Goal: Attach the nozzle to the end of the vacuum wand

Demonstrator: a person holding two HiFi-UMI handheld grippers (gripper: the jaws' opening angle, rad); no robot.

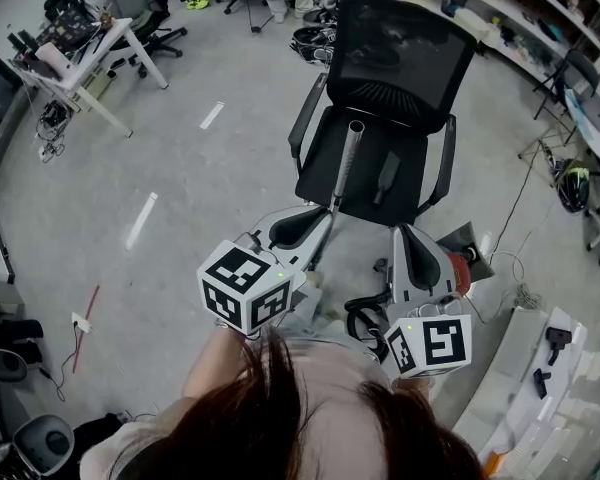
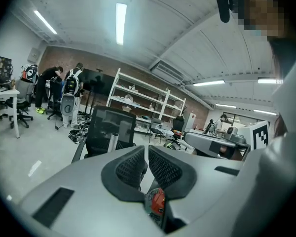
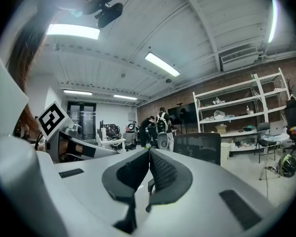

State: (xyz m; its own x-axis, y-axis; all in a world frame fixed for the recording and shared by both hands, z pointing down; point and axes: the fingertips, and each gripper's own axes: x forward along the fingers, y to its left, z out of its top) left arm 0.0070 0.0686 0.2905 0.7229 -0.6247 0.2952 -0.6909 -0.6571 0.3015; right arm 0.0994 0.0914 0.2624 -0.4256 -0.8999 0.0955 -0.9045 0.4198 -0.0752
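Here we hold both grippers out in front of us, short of a black chair (image 1: 380, 98) that stands on the grey floor (image 1: 200, 188). The left gripper (image 1: 315, 218) points towards the chair and a little down. Its own view shows its fingers (image 2: 130, 167) together, with nothing between them. The right gripper (image 1: 408, 243) sits just beside it and points level. Its fingers (image 3: 163, 174) are also together and hold nothing. Neither gripper touches the task's things.

The wand (image 1: 346, 163), a silver tube, leans over the seat (image 1: 420, 193) with its open end up in front of the backrest. Its lower part runs behind the left gripper in the head view, so we cannot tell where it ends. The nozzle (image 1: 387, 176), a dark flat piece, lies on the seat just beside the wand on the right, apart from it and not joined to it.

Through the gap under the left fingers we see a small red thing (image 2: 157, 201), but we cannot tell what it is. Further off, a white worktop (image 1: 80, 73) with gear on it stands at the far left. Shelves (image 2: 148, 100) line the brick wall, and two people (image 2: 64, 85) stand with their backs to us.
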